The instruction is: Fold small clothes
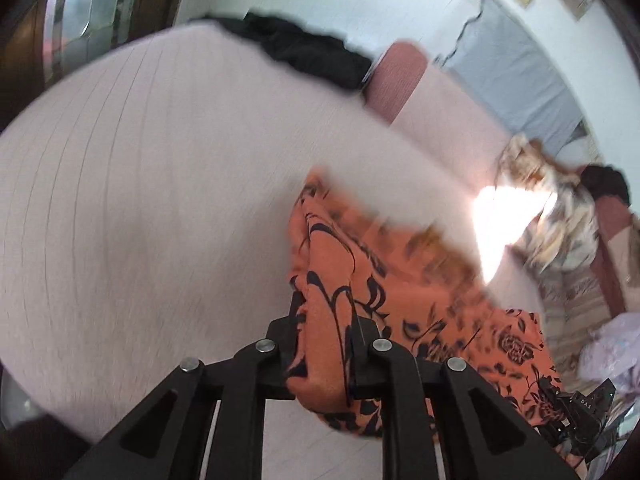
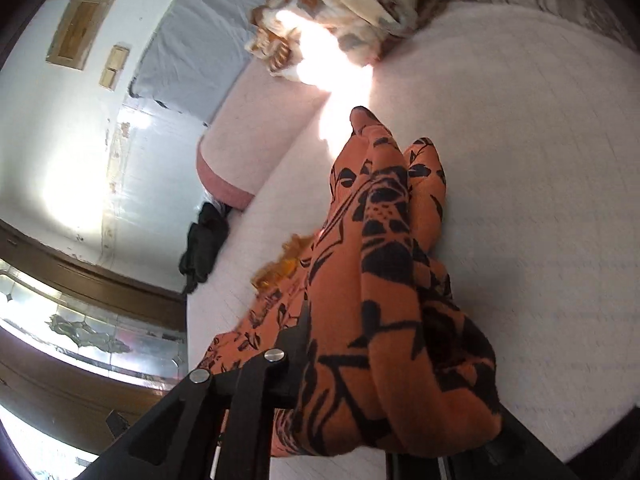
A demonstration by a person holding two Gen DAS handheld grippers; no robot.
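Note:
An orange garment with a black floral print [image 1: 400,280] lies on the pale pink bedsheet [image 1: 140,200] and is lifted at two places. My left gripper [image 1: 326,332] is shut on a bunched edge of it, cloth pinched between the black fingers. In the right wrist view the same garment [image 2: 384,260] drapes over my right gripper [image 2: 340,344], which is shut on it; the right-hand finger is hidden under the cloth. The right gripper also shows in the left wrist view at the lower right edge [image 1: 576,412].
A black garment [image 1: 304,48] lies at the far edge of the bed, beside a pink pillow [image 1: 396,76]. A cream floral cloth [image 1: 552,216] is piled at the right. A grey sheet [image 1: 516,68] hangs on the wall. A lilac cloth [image 1: 612,352] lies near the right edge.

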